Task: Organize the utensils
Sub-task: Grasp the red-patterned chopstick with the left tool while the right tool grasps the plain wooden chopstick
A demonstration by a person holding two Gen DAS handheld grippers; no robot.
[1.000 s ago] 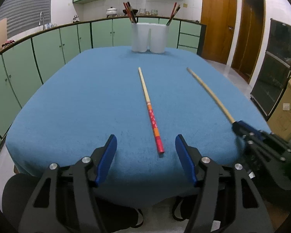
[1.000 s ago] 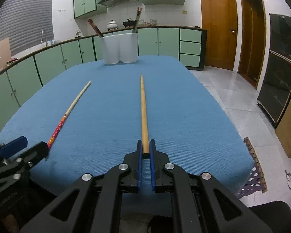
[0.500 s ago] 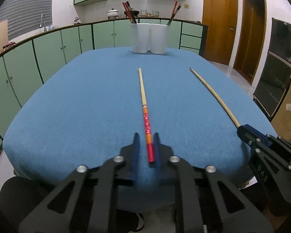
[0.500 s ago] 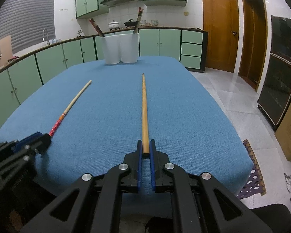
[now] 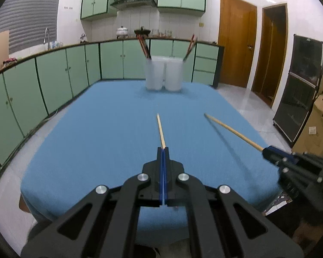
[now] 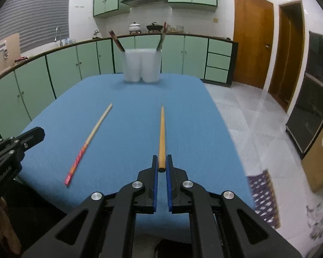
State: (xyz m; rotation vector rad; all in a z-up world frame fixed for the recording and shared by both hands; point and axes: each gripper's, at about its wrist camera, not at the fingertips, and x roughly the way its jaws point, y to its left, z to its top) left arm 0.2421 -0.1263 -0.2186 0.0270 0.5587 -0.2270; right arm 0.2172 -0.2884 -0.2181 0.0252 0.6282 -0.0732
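Two tools clamp chopsticks above the blue tabletop (image 5: 97, 139): left tool (image 5: 162, 150) grips the red-ended chopstick (image 6: 90, 135), right tool (image 6: 161, 167) the plain chopstick (image 6: 162, 137).

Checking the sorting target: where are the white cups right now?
The white cups stand side by side at the blue table's far edge, ahead of both grippers.

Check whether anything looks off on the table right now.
The left hand-held gripper is shut on nothing: the red-ended chopstick lies on the blue cloth beside it, while the right hand-held gripper grips the plain chopstick.
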